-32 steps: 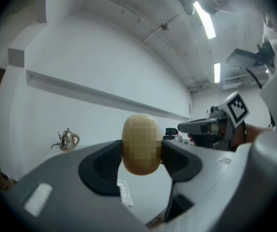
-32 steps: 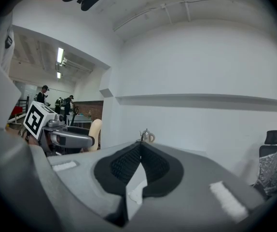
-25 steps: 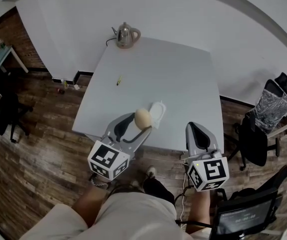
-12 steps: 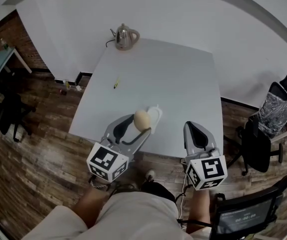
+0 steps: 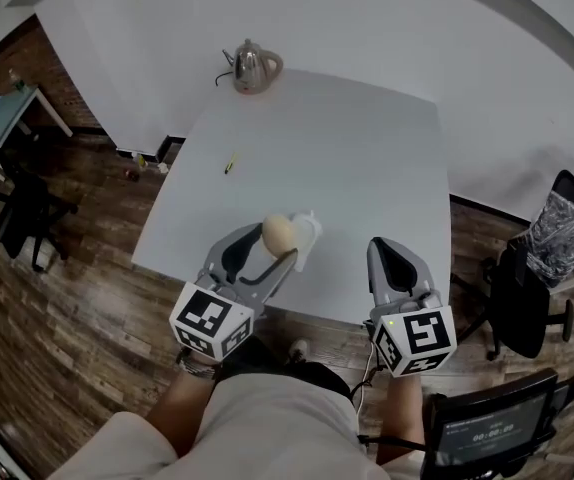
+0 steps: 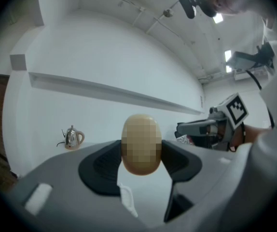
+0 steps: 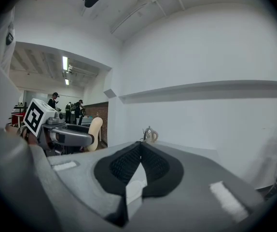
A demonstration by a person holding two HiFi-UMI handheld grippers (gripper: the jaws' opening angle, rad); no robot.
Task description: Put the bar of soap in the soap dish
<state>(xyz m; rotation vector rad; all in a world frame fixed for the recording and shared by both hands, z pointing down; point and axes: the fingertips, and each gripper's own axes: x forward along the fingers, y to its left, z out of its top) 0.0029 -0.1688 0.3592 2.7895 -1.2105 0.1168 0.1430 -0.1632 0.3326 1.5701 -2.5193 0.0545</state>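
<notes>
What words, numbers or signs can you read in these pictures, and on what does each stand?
No words can be read.
On the dark screen: a line of characters, too small to read.
On the left gripper and right gripper cubes: square markers only, no letters.

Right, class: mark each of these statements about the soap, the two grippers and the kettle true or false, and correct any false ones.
1. The left gripper is shut on the bar of soap. True.
2. The right gripper has its jaws wide apart. False: its jaws are together, with nothing between them.
3. A kettle stands at the far edge of the white table. True.
4. The bar of soap lies in the soap dish. False: the soap is held up between the left gripper's jaws, close to the dish, which sits near the table's near edge.
</notes>
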